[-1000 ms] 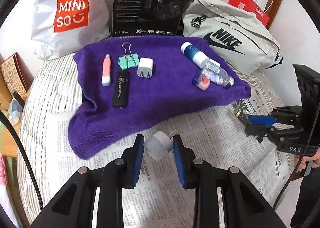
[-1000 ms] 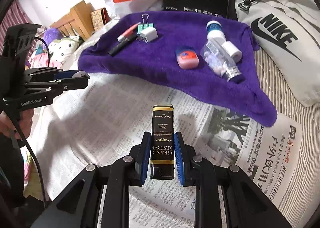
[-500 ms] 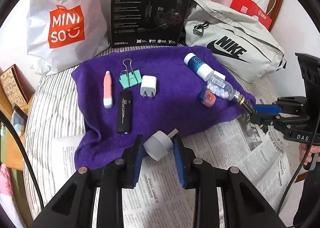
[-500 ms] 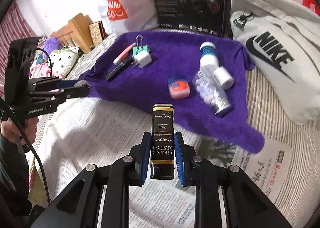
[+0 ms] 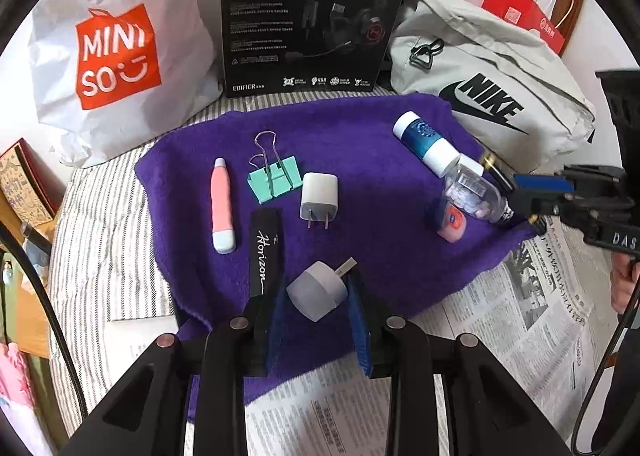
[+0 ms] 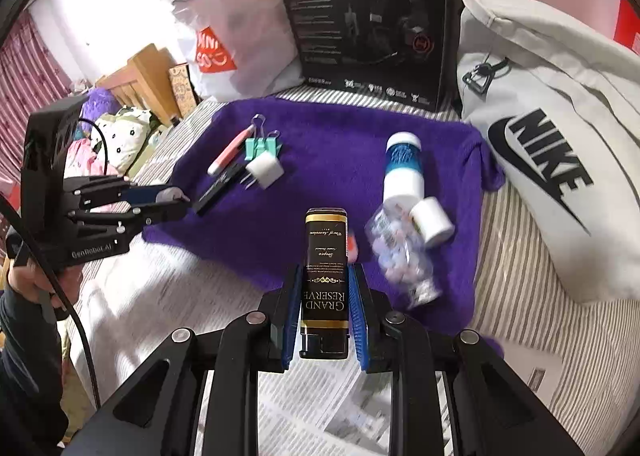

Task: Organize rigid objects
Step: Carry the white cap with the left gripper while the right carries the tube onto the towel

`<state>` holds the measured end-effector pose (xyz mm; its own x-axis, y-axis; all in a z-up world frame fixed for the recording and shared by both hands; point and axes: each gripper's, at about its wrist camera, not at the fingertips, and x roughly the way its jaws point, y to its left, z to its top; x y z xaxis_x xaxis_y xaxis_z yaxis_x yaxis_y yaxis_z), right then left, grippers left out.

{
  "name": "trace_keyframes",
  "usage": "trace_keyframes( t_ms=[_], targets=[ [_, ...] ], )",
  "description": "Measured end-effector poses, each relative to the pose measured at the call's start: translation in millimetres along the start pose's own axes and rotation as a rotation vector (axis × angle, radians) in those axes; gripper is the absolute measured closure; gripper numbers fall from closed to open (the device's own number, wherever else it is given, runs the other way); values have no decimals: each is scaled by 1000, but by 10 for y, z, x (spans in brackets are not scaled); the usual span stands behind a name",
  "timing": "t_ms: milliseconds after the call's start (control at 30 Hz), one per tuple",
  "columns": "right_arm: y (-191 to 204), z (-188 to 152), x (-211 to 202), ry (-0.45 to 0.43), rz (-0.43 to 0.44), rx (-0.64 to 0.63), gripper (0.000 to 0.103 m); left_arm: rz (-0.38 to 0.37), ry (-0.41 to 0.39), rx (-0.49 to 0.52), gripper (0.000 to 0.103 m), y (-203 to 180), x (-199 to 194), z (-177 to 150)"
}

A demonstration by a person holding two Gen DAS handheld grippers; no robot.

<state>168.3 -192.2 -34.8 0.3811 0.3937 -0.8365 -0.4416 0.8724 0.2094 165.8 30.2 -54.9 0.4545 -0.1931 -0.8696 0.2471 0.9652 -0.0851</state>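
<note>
The purple towel (image 5: 360,160) is lying on a striped bed (image 5: 104,216), and everything here is placed against it.

Off its left edge, bare striped bedding is running out to a white MINISO bag (image 5: 112,64), leaving open room there. On the towel's left half, five things are sitting: one pink pen-shaped stick (image 5: 222,204), one mint binder clip (image 5: 276,176), one white wall charger (image 5: 319,198), and one black Horizon-branded bar (image 5: 264,252), all apart but near each other.

The left tool (image 5: 318,296) is hanging over the towel's near edge, its blue pads pinching a round white plug adapter (image 5: 318,290) with its metal prong pointing up and right. Below that edge, newspaper (image 5: 520,316) is covering the bed.

Behind the towel's far edge a black HECATE headset box (image 5: 312,12) is standing upright, closing that side.

On the towel's right half, one blue-and-white bottle (image 5: 426,140) is lying, touching one clear bottle of pills (image 5: 474,196), with one small pink-orange case (image 5: 452,222) just beside it. In the right wrist view a small white cap (image 6: 432,220) is resting against these bottles.

The right tool (image 6: 324,308) is hovering over the towel's near right edge, pressed onto a black and gold GRAND RESERVE lighter (image 6: 325,276) held lengthwise.

Past the towel's right edge, a grey Nike bag (image 5: 492,88) is crowding close.
</note>
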Motion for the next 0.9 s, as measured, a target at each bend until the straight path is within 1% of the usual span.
trace_keyframes(
  t_ms=[133,300,433,567,733,900],
  targets=[
    [-57,141,85,-5,7,14,79,-11,14,-6,75,8,90,14],
    [-124,344,314,4,-11,32,79,-14,28,-14,75,25,174,14],
    [-152,510,494,12,-10,48,79,-22,30,-20,75,81,213,31],
    [-134,676,698,28,-42,41,79,-28,34,-16,75,112,263,65],
    [-126,777,961,70,-82,21,79,-36,39,-19,75,155,314,56],
    [-127,783,1144,103,-110,-5,79,-43,37,-14,75,161,320,56]
  ],
)
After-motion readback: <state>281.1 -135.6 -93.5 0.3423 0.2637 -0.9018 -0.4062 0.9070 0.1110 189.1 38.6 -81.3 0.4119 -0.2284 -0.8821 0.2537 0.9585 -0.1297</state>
